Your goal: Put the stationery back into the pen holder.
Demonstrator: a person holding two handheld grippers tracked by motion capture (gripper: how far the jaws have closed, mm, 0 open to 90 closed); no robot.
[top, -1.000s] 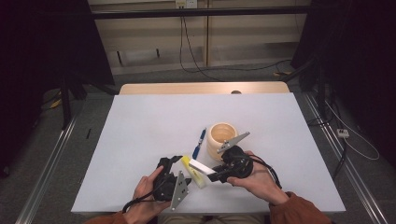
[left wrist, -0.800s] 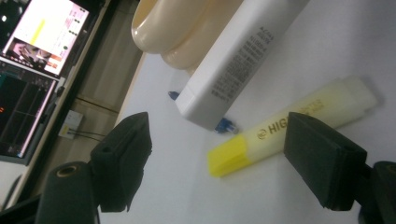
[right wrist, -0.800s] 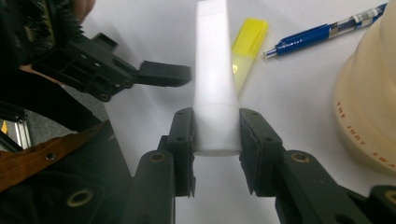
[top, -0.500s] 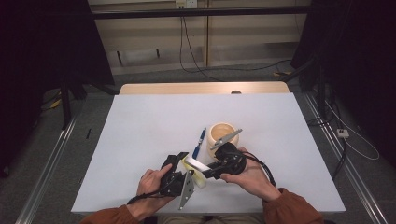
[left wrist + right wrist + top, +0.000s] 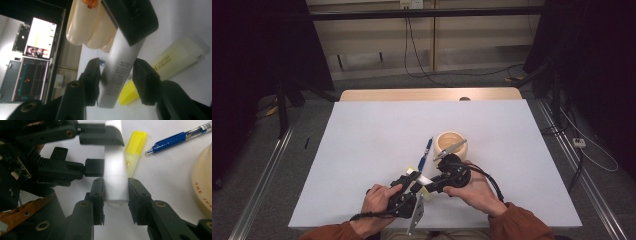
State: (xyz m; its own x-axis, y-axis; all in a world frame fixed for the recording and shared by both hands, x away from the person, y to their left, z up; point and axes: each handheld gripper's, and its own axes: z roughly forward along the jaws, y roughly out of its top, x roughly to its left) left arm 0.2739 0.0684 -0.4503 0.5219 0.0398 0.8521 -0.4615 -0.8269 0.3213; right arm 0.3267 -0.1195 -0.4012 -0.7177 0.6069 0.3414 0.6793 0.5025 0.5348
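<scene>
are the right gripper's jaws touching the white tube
Touching: in the right gripper view, both jaws of the right gripper press flush against the white tube.

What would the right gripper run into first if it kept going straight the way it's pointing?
The left gripper, whose jaws straddle the white tube just ahead of the right gripper. Depth is unclear.

A white plastic tube (image 5: 113, 167) carries small dark print. Beside it lies a pale yellow highlighter (image 5: 175, 60) with a bright yellow cap (image 5: 136, 143). At the frame's upper right, a blue ballpoint pen (image 5: 172, 141); a cream round cup (image 5: 450, 143); black jaws.
</scene>
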